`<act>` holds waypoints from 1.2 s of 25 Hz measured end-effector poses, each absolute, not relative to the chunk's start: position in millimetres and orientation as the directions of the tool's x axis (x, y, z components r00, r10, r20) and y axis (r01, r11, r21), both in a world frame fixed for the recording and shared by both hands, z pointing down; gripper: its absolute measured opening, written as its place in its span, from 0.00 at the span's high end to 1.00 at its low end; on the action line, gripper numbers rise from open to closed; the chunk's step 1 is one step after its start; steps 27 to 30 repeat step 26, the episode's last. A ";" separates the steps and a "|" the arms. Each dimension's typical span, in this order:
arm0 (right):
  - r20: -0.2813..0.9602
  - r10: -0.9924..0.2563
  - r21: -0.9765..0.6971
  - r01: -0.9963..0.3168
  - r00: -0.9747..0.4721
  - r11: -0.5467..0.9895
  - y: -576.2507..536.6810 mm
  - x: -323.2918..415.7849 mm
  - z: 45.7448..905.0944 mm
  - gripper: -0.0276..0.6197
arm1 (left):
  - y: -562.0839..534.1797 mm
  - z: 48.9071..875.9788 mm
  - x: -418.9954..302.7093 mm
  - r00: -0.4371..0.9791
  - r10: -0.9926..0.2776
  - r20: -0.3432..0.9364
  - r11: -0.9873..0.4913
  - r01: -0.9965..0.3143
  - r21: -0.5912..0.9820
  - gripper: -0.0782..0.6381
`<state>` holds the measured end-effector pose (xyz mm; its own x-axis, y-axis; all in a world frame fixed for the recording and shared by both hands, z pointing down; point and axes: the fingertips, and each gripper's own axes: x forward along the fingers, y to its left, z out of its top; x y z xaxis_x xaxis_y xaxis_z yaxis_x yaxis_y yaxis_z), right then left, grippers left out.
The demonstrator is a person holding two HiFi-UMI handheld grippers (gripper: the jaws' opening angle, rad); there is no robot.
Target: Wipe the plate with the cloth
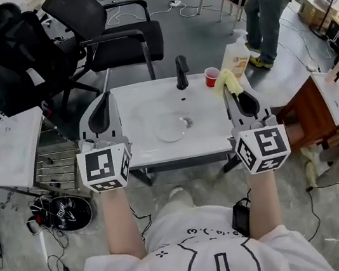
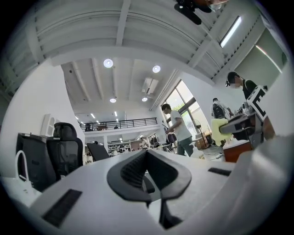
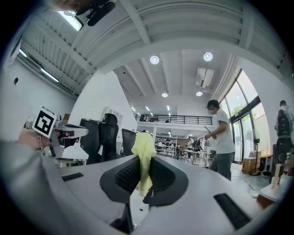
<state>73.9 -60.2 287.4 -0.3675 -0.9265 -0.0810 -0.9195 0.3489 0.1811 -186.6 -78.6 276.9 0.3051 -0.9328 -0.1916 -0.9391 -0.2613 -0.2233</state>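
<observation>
Holding my left hand-held gripper (image 1: 108, 98) shut and empty over the worktop's (image 1: 144, 97) left edge, I see the clear plate (image 1: 170, 129) lying near the middle of the near edge; my right hand-held gripper (image 1: 233, 93) pinches the yellow cloth (image 1: 227, 81) over the right edge.

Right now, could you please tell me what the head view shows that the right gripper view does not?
Only the head view shows the clear round plate lying in the white basin, the black tap and the red cup. Only the right gripper view shows round ceiling lights and a railed balcony. Both show the yellow cloth pinched in the right gripper, and the left gripper.
</observation>
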 end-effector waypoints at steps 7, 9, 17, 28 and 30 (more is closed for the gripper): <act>-0.096 -0.921 0.180 -0.917 -0.376 0.356 -47.0 70.2 283.8 0.88 | -60.7 265.8 -182.2 0.308 -0.924 -0.228 -0.249 -0.935 -0.253 0.88; -0.102 -0.920 0.182 -0.916 -0.378 0.356 -43.9 69.9 282.4 0.88 | -57.2 266.3 -182.6 0.306 -0.924 -0.232 -0.247 -0.936 -0.251 0.88; -0.115 -0.917 0.179 -0.916 -0.382 0.360 -37.4 68.2 279.2 0.88 | -49.6 260.3 -183.2 0.297 -0.923 -0.242 -0.232 -0.936 -0.264 0.88; -0.136 -0.911 0.190 -0.913 -0.389 0.361 -27.0 67.9 271.4 0.88 | -38.7 249.6 -184.2 0.279 -0.924 -0.262 -0.205 -0.939 -0.276 0.88; -0.136 -0.911 0.190 -0.913 -0.389 0.361 -27.0 67.9 271.4 0.88 | -38.7 249.6 -184.2 0.279 -0.924 -0.262 -0.205 -0.939 -0.276 0.88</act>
